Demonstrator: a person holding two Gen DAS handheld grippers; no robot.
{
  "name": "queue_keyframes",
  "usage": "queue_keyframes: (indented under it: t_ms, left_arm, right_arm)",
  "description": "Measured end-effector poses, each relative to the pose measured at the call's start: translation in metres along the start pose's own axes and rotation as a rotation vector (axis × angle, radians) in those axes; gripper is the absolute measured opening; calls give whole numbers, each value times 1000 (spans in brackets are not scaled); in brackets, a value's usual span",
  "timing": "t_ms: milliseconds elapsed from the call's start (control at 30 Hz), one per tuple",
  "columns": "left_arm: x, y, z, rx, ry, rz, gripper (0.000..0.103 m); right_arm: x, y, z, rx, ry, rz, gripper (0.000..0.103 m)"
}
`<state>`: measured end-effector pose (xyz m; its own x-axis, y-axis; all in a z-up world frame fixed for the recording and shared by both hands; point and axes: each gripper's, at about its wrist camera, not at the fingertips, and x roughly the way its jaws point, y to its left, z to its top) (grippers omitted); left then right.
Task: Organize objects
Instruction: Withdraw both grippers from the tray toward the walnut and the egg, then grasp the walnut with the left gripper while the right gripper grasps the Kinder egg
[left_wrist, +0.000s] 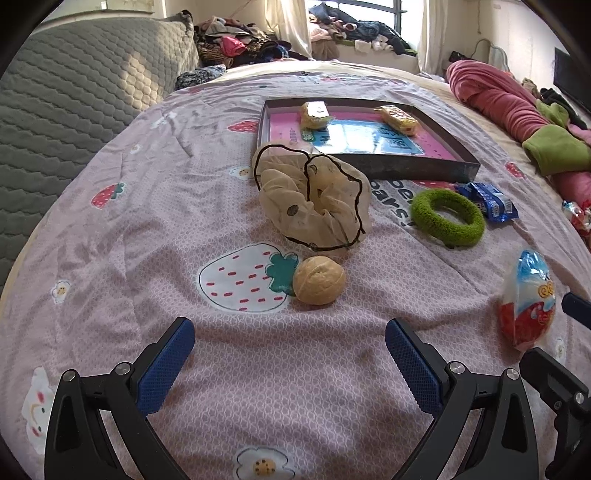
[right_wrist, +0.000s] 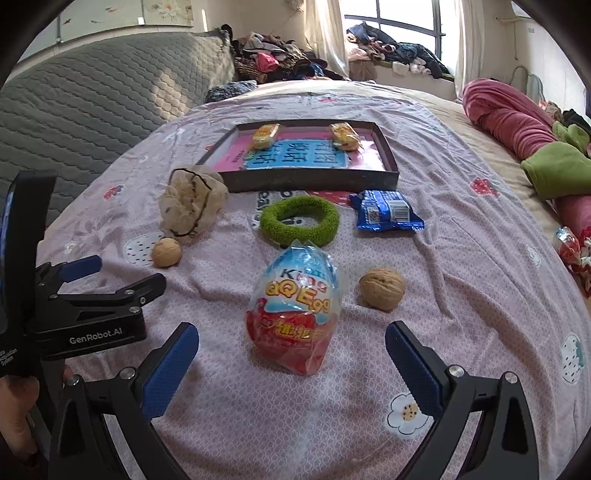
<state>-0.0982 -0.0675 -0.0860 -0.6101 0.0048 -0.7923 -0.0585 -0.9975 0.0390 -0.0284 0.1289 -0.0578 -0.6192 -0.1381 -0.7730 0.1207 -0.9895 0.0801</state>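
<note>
A dark shallow tray (left_wrist: 417, 168) (right_wrist: 314, 181) lies on the pink bedsheet with two yellow snack packs (left_wrist: 314, 115) (right_wrist: 345, 136) inside. In front of it lie a beige scrunchie (left_wrist: 314, 195) (right_wrist: 192, 203), a green scrunchie (left_wrist: 447, 218) (right_wrist: 299, 220), a blue wrapper (left_wrist: 487, 201) (right_wrist: 386, 216), two walnuts (left_wrist: 319, 280) (right_wrist: 382, 288) and a wrapped toy egg (right_wrist: 295, 317) (left_wrist: 526, 302). My left gripper (left_wrist: 290, 354) is open, short of the left walnut (right_wrist: 166, 252). My right gripper (right_wrist: 291, 360) is open, with the egg just ahead between its fingers.
A grey quilted headboard (left_wrist: 74, 92) stands at the left. Piled clothes (right_wrist: 273, 59) sit at the back by the window. Rolled pink and green blankets (right_wrist: 532, 144) line the right side, with a red-wrapped candy (right_wrist: 572, 247) near them. A hand (right_wrist: 14, 406) holds the left gripper.
</note>
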Motion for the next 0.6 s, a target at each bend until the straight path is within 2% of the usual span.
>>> queue_keyframes:
  t_ms: [300,467,600]
  left_arm:
    - [15,9,7,-27,11,-6,103]
    - [19,10,9,-33,17,-9,102]
    - [20,8,9,-30,16,-12,93]
  right_arm:
    - [4,4,5,6,-1,0,102]
    - [7,9,7,-1,3,-15,92]
    - [16,8,6,18,25,-6,91]
